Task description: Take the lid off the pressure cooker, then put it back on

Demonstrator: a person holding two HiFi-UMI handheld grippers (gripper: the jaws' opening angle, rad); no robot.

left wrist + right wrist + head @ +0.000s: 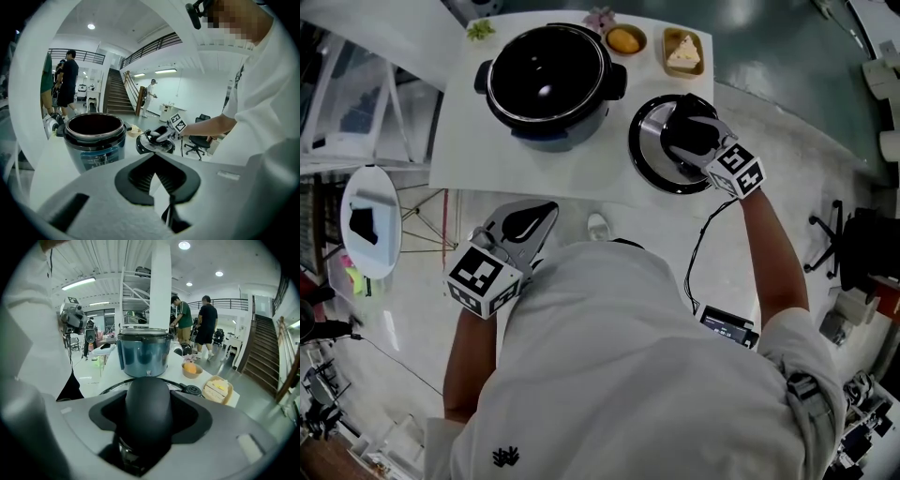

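Note:
The open pressure cooker pot (548, 84) (93, 136) (143, 352) stands at the back of the white table (469, 141), its dark inside showing. Its round lid (649, 159) (153, 145) (190, 390) is to the right of the pot. My right gripper (689, 131) (147, 401) is shut on the lid's black handle, which fills the space between its jaws. Whether the lid rests on the table or hangs just above it I cannot tell. My left gripper (530, 223) (154, 173) stays near my body, off the table's front edge, shut with nothing in it.
Behind the lid sit a small bowl with an orange fruit (624, 40) (190, 367) and a dish with a sandwich (683, 52) (218, 390). A round side table (370, 220) stands at the left, an office chair (853, 248) at the right. People (206, 324) stand far off.

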